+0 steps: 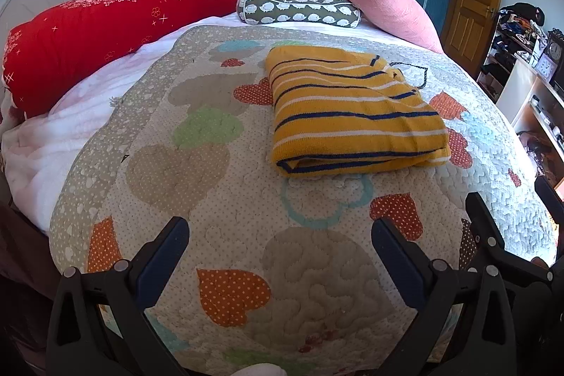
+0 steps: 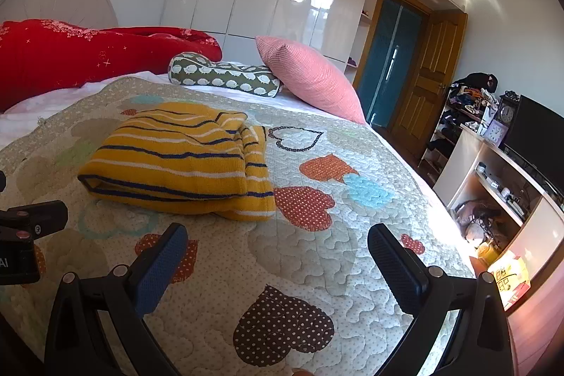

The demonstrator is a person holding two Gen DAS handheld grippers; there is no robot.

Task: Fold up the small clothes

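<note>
Jaws on both tools stood wide apart and held nothing. Nearest the lens, the left gripper [image 1: 280, 238] hung over bare quilt [image 1: 218, 199], and the right gripper [image 2: 278, 245] hung likewise over the heart-patterned cover, just right of its partner, whose black body showed at the left edge of the right wrist view.

Beyond them, well apart from either tool, the yellow striped sweater [image 1: 352, 108] lay on the quilt as a thick folded bundle, its fold edge facing near. By the look of it, the folding was largely done. The far right corner looked loose, though: a flap of knit [image 2: 252, 143] bunched up there instead of lying flat.

Trouble, as I judged it, would come from that corner. A pinch taken on the top layer only would peel the stack open and undo the fold. The knit was soft and thick, so a shallow bite might slip off; a deep one might catch the quilt beneath and drag it along, skewing the bundle. Pressing down on the springy bed could also tip the layers sideways.

Farther off lay a hedgehog-print bolster [image 1: 299, 11], a pink pillow [image 1: 384, 6] and a red duvet [image 1: 105, 27], all clear of the work. A shelf unit [image 2: 500, 178] stood past the right side of the bed.
</note>
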